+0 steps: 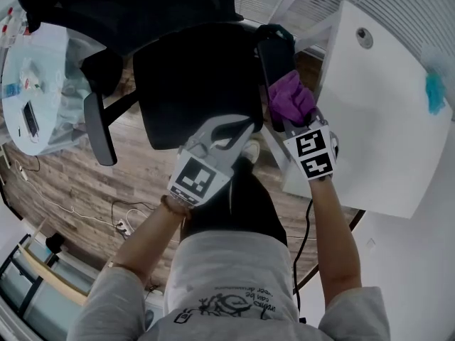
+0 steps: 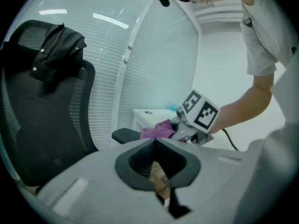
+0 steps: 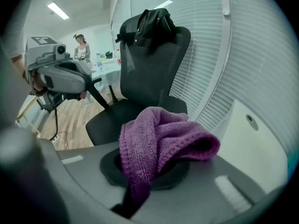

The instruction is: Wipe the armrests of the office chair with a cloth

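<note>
Right gripper (image 1: 298, 118): jaws clamped on the purple cloth (image 1: 288, 96), which bunches over the near end of the chair's right armrest (image 1: 275, 52) and appears to rest on it. That armrest's long axis runs near to far, straight ahead of the cloth (the likely wiping line). Left gripper (image 1: 234, 128): jaws together, nothing held, near the seat (image 1: 192, 84). Left armrest (image 1: 99, 130) lies well apart, across the seat.

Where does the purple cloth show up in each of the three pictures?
Head view: purple cloth, right of centre, on the armrest.
Left gripper view: small, at centre.
Right gripper view: large, lower centre.
Shared landmark: the black office chair.
</note>
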A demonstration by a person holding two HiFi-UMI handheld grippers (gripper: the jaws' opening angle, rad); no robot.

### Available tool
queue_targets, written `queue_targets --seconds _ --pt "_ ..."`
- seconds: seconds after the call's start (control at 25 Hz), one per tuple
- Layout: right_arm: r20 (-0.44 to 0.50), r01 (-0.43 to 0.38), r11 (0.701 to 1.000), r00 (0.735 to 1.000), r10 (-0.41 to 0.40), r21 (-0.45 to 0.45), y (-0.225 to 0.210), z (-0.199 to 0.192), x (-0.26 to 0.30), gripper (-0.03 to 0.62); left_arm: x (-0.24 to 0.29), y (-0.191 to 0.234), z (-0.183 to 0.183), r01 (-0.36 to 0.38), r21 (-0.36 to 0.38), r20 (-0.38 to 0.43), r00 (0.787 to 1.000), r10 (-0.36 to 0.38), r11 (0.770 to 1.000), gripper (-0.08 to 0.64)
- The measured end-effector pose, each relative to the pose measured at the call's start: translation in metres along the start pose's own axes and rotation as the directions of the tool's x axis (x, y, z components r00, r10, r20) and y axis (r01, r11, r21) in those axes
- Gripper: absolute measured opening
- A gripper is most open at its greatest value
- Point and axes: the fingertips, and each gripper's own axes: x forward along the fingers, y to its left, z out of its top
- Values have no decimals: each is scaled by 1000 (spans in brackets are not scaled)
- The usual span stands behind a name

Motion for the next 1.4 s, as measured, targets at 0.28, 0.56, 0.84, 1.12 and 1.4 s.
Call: queue_targets --seconds 0.28,0.56,0.84,1.12,1.4 --pt "-70 -2 1000 998 0 -25 24 -36 -29 29 4 -3 2 8 2 0 1000 -8 1000 3" --pt "-85 -4 1000 996 3 -10 34 -61 -40 29 7 -6 2 8 3 -2 1000 -8 1000 3" --pt "-26 5 1000 1000 -5 -14 18 -29 -26 29 4 -1 -2 0 1 -6 1000 0 1000 3" --pt "12 -5 1000 1000 5 -27 -13 19 17 29 0 8 -7 -23 -15 -5 1000 23 1000 3" --pt "77 2 999 997 2 -41 -44 72 62 29 -11 17 -15 -49 -33 -2 999 49 998 3"
